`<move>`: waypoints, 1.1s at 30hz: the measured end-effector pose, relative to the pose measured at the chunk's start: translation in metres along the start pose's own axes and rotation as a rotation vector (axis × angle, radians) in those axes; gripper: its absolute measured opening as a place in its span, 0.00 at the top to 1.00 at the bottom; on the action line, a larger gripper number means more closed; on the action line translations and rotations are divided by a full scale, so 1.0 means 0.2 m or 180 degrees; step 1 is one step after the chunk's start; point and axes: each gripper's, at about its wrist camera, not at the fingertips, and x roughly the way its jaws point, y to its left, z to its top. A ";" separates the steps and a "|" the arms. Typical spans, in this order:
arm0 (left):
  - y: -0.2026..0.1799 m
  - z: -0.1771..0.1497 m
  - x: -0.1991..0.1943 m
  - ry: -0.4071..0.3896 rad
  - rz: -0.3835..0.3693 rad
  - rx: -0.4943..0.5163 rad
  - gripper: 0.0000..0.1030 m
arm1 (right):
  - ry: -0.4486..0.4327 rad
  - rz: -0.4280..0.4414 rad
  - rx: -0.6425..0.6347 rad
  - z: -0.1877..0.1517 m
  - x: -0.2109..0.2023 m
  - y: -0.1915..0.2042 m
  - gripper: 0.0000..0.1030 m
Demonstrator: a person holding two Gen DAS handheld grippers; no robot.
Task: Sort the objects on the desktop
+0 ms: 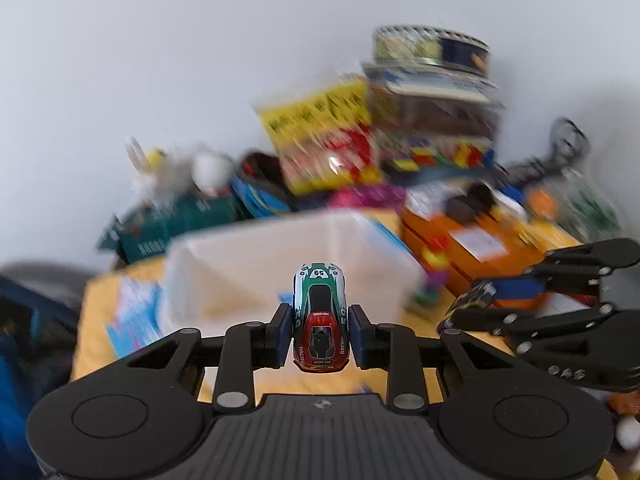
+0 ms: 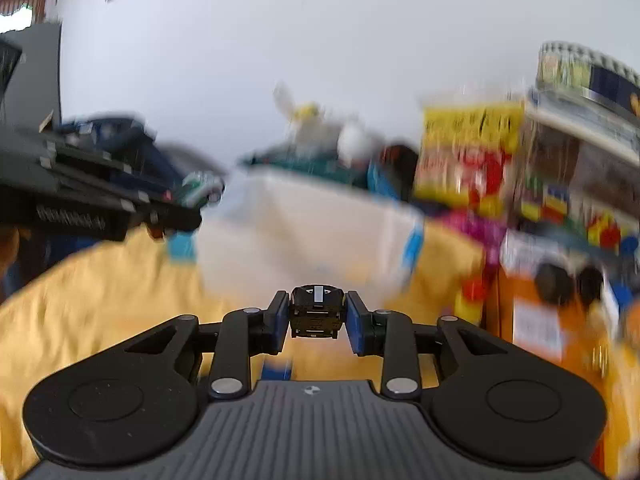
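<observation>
Left gripper (image 1: 320,330) jaws clenched on a green-red toy car (image 1: 319,316), held ahead of and above the white bin (image 1: 224,264). Right gripper (image 2: 318,316) jaws grasp a black toy car (image 2: 317,312), bin just beyond. Advice: carry each past the rim, then release low. Only the left wrist view shows the bin's interior.

Both wrist views low, forward-facing, sharing the white bin (image 1: 256,264) (image 2: 320,232).
</observation>
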 end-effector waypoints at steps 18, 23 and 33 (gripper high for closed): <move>0.23 0.02 0.52 0.0591 0.0536 -0.0054 0.58 | 0.0098 -0.0280 0.0288 0.13 0.56 -0.04 0.55; 0.17 -0.03 0.31 0.0310 0.0404 -0.0109 0.51 | -0.0147 -0.0298 0.0450 -0.03 0.34 -0.06 0.29; -0.12 -0.31 0.01 0.0262 0.0088 -0.0218 0.47 | -0.0411 0.0025 0.0599 -0.58 0.15 -0.02 0.11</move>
